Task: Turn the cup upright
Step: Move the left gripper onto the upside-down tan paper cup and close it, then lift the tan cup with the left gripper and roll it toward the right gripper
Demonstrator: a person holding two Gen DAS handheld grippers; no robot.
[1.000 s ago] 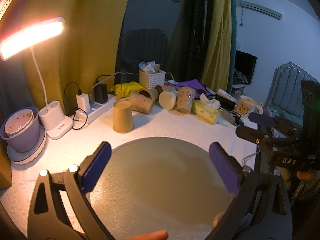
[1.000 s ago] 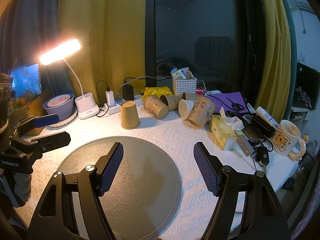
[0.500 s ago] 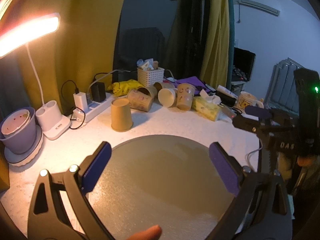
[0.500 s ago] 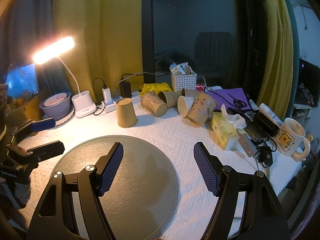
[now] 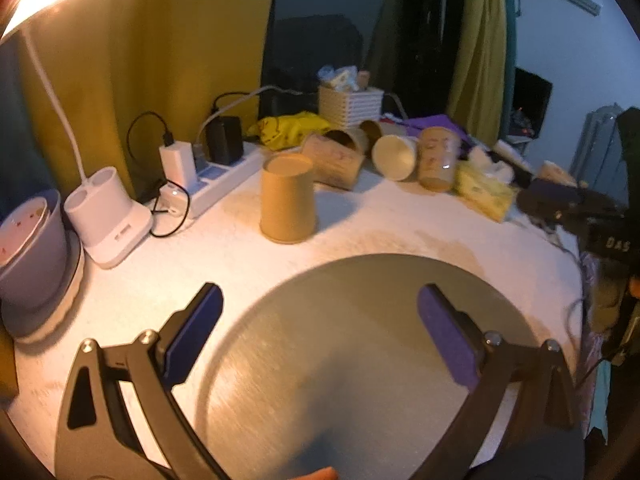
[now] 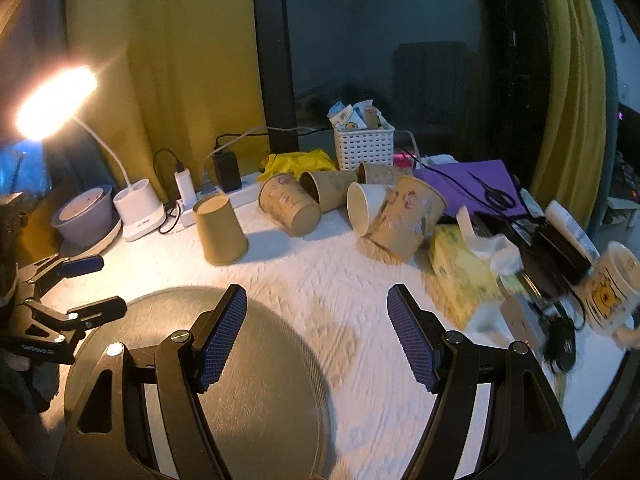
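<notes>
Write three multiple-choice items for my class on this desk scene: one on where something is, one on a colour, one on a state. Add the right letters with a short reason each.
1. Where does the plain brown paper cup stand?
A. on the round grey mat
B. on the white cloth beyond the mat, near the power strip
C. inside the white basket

2. What colour are the pads of the right gripper?
A. red
B. green
C. blue

3. How is the plain brown cup standing?
A. upside down, its mouth on the cloth
B. upright, mouth up
C. lying on its side

Answers:
1 B: the cup sits on the white cloth, past the round grey mat and close to the power strip.
2 C: both pads show dark blue.
3 A: its closed base faces up and the wide end rests on the cloth.
</notes>
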